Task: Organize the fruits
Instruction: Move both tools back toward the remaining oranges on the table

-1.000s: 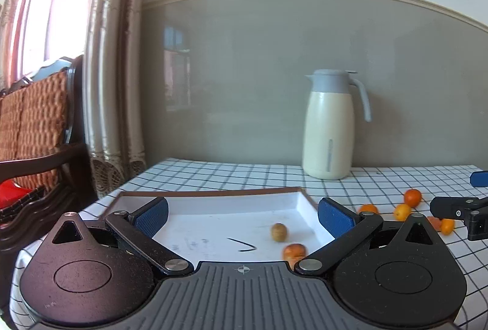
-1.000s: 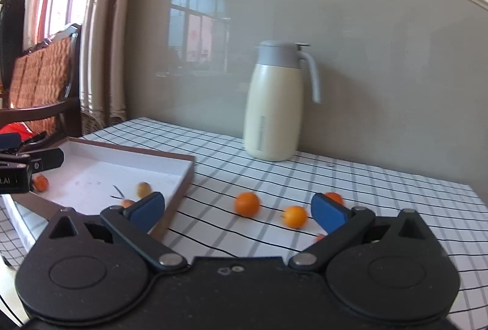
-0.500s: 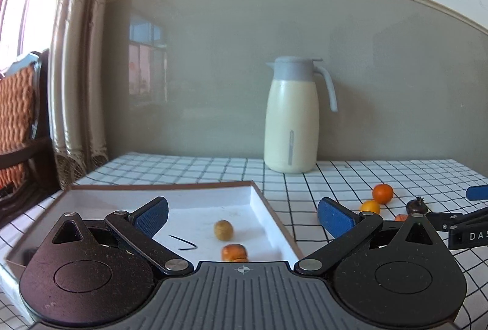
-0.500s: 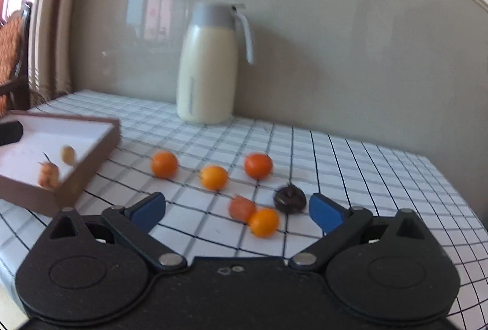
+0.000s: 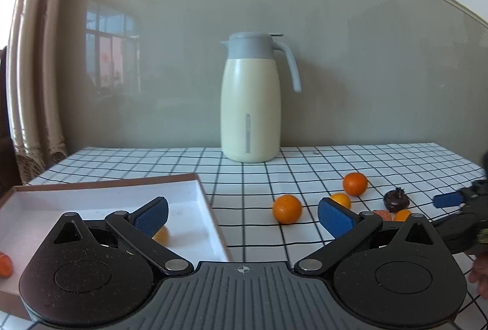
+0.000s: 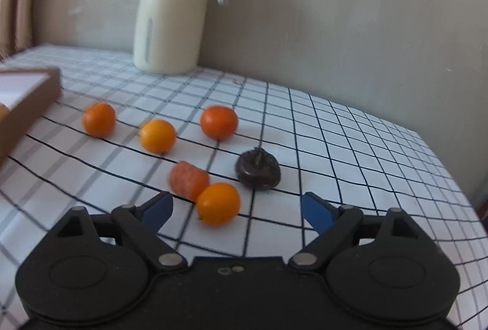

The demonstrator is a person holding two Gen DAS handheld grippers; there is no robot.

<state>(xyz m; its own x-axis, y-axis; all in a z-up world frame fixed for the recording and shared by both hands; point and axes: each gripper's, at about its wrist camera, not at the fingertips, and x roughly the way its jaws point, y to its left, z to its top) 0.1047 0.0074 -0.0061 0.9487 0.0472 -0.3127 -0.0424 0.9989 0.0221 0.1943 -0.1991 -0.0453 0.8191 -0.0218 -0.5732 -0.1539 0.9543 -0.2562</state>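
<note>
Several small orange fruits lie on the checked tablecloth. In the right wrist view the nearest orange fruit [image 6: 218, 203] sits between the open fingers of my right gripper [image 6: 236, 208], beside a reddish fruit [image 6: 189, 180] and a dark shrivelled fruit [image 6: 258, 173]. Three more orange fruits [image 6: 218, 122] lie farther back. My left gripper [image 5: 242, 215] is open and empty, over the right edge of the white box [image 5: 210, 208]. An orange fruit [image 5: 161, 235] lies in the box behind its left finger. The right gripper [image 5: 451, 202] shows at the left wrist view's right edge.
A cream thermos jug [image 5: 250, 98] stands at the back by the grey wall. A curtain [image 5: 30, 55] hangs at the left. The box corner [image 6: 30, 95] shows at the left of the right wrist view. The table edge [image 6: 457, 192] curves off at the right.
Both grippers have swung right. The left one has moved from over the box to its right edge. The right one has closed in on the loose fruits, with the nearest orange fruit now between its fingers.
</note>
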